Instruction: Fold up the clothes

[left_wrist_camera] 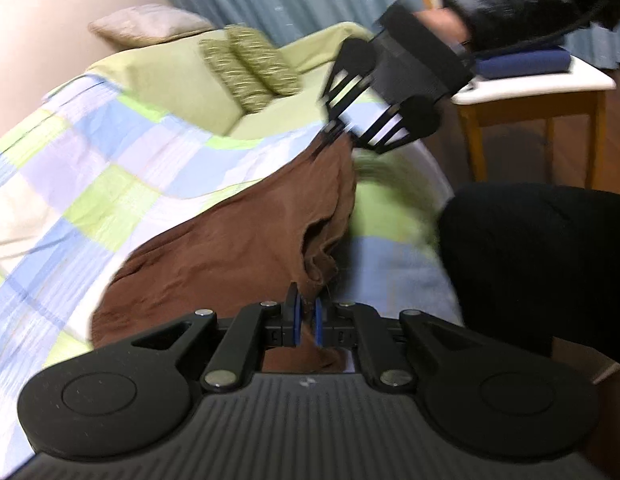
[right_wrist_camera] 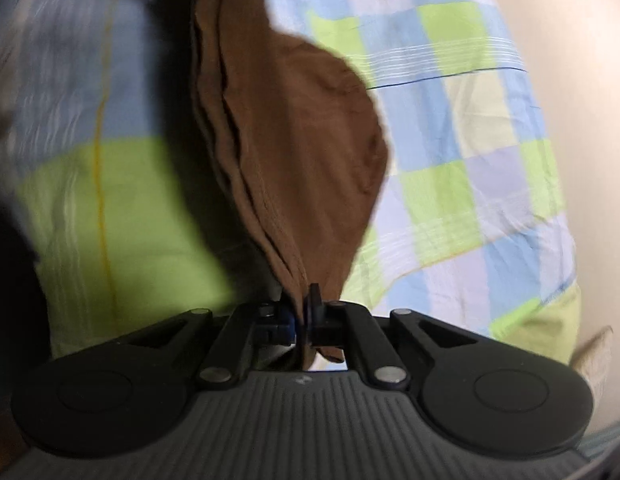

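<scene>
Across the checked bedspread [left_wrist_camera: 90, 184] lay the brown garment [left_wrist_camera: 238, 240], soft, light and floppy, its near edge pinched by the left gripper [left_wrist_camera: 306, 320], its far corner by the right gripper [right_wrist_camera: 304, 320].

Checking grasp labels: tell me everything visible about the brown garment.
The brown garment is soft, matte cloth, wrinkled and bunched in layered folds with stitched hems. It stretches over the checked bedspread, partly lifted. The left gripper is shut on its near edge; the right gripper is shut on the far end. Its exact type cannot be told.
</scene>
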